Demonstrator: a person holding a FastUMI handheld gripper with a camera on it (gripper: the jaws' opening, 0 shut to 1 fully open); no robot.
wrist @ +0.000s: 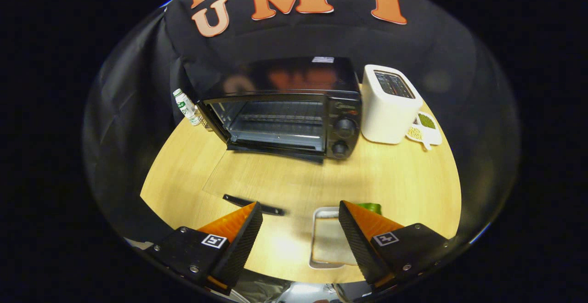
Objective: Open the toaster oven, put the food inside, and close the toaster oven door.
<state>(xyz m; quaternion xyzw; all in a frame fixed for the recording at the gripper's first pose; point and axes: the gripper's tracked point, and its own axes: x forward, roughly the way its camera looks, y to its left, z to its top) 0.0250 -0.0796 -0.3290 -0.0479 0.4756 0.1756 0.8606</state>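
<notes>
The black toaster oven (pixel 294 110) stands at the back of the wooden table (pixel 404 179), open, its wire rack and bare cavity showing. Its glass door (pixel 262 176) lies folded down toward me, with the dark door handle (pixel 252 204) just ahead of my left fingertip. A small metal tray (pixel 321 216) holding a pale slice of food (pixel 330 243) rests on the table between my fingers, close against the right one. My gripper (pixel 299 207) hovers open above the table's near edge, holding nothing. Something green (pixel 371 208) peeks out from behind the right finger.
A white pop-up toaster (pixel 388 105) stands right beside the oven's knob side. Behind it, a small white dish (pixel 425 129) holds green and yellow bits. A small white bottle (pixel 187 106) stands at the oven's left. The booth's black cloth hangs close behind and to the left.
</notes>
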